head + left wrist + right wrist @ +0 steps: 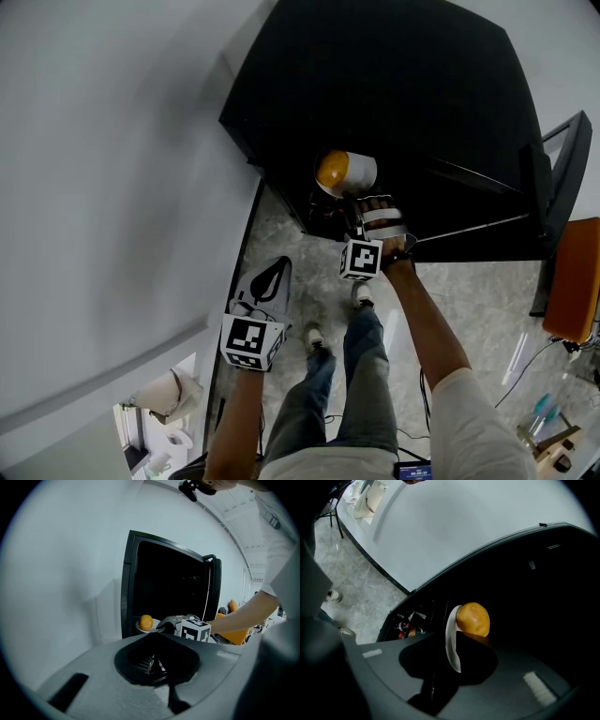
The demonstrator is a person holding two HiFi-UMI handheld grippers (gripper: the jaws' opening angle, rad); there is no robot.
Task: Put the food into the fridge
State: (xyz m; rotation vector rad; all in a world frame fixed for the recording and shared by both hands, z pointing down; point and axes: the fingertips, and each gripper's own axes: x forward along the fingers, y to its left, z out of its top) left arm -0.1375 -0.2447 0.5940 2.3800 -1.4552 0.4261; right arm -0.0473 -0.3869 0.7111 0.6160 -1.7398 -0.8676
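Observation:
An orange (333, 171) lies on a white plate (363, 173) at the mouth of the open black fridge (394, 94). My right gripper (372, 204) reaches to the plate from below. In the right gripper view the plate (451, 641) stands edge-on between the jaws of the right gripper (452, 654), a dark gap at its left side, with the orange (473, 619) just past them. The jaws look open around the rim. My left gripper (281, 267) hangs low at the left, fingertips together and empty. Its own view shows the orange (146, 622) and fridge (164, 583) ahead.
The fridge door (558, 187) swings open to the right, with an orange chair (574, 281) beyond it. Bottles stand on a low shelf (405, 627) inside. A white wall (112, 187) runs along the left. The person's legs (356, 375) stand on grey stone floor.

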